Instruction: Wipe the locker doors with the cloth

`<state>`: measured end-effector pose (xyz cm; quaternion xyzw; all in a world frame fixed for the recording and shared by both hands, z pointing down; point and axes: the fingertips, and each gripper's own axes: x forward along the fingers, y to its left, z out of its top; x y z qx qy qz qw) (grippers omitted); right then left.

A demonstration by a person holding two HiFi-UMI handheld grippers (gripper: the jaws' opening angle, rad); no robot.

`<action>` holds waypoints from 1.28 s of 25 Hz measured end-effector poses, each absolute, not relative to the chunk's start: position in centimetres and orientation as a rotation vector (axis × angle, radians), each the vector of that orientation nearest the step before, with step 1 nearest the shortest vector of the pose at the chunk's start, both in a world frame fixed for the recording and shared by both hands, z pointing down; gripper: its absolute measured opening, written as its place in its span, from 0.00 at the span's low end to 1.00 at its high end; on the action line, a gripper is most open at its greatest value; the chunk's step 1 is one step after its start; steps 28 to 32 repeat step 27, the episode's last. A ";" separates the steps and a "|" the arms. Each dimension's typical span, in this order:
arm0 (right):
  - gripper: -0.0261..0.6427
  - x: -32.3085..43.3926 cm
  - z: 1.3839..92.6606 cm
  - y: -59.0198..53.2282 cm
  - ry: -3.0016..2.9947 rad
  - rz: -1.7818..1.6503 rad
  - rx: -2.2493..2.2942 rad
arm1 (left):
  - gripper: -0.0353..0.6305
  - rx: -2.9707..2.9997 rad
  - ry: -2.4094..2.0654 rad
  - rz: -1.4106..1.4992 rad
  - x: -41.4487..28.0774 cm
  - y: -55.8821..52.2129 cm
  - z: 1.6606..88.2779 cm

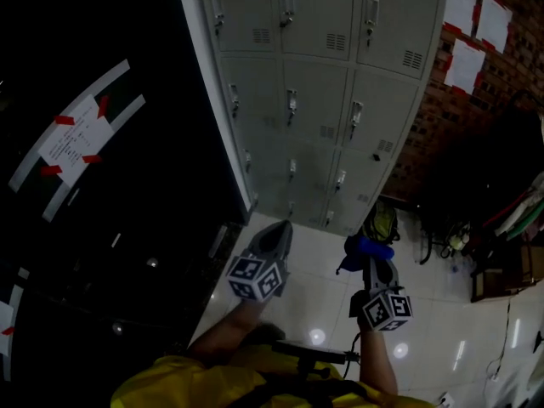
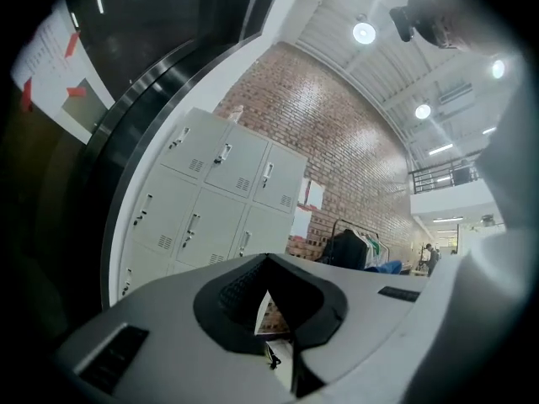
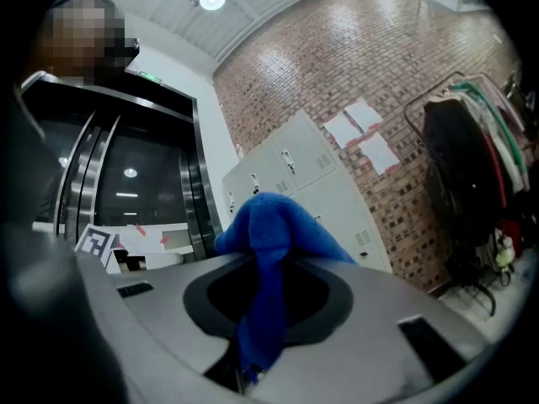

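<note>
The grey lockers (image 1: 323,83) stand ahead against a brick wall, their doors closed; they also show in the left gripper view (image 2: 210,200) and behind the cloth in the right gripper view (image 3: 295,171). My right gripper (image 1: 367,252) is shut on a blue cloth (image 1: 364,250), which bunches over the jaws and hangs between them (image 3: 269,276). My left gripper (image 1: 274,238) is shut with nothing in it (image 2: 269,310). Both grippers hang low over the tiled floor, well short of the lockers.
A dark glass wall with taped paper notices (image 1: 76,138) runs along the left. White sheets (image 1: 472,24) are pinned on the brick wall. A clothes rack with dark garments (image 3: 472,167) and clutter (image 1: 501,245) stand to the right of the lockers.
</note>
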<state>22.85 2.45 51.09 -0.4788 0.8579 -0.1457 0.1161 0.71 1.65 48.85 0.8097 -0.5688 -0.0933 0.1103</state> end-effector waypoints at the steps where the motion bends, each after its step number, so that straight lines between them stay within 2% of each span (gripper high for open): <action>1: 0.14 22.9 50.7 3.1 2.522 -0.386 -1.413 | 0.04 2.382 -1.671 -0.276 1.1 2.3 48.6; 9: 0.14 21.8 49.4 7.0 2.524 -0.373 -1.412 | 0.04 2.486 -1.647 -0.300 4.0 6.8 46.0; 25: 0.14 16.4 51.4 15.9 2.549 -0.480 -1.462 | 0.04 2.373 -1.664 -0.189 -1.2 16.5 48.5; 32: 0.14 15.4 51.4 16.8 2.558 -0.478 -1.457 | 0.04 2.365 -1.672 -0.186 -2.0 17.5 48.7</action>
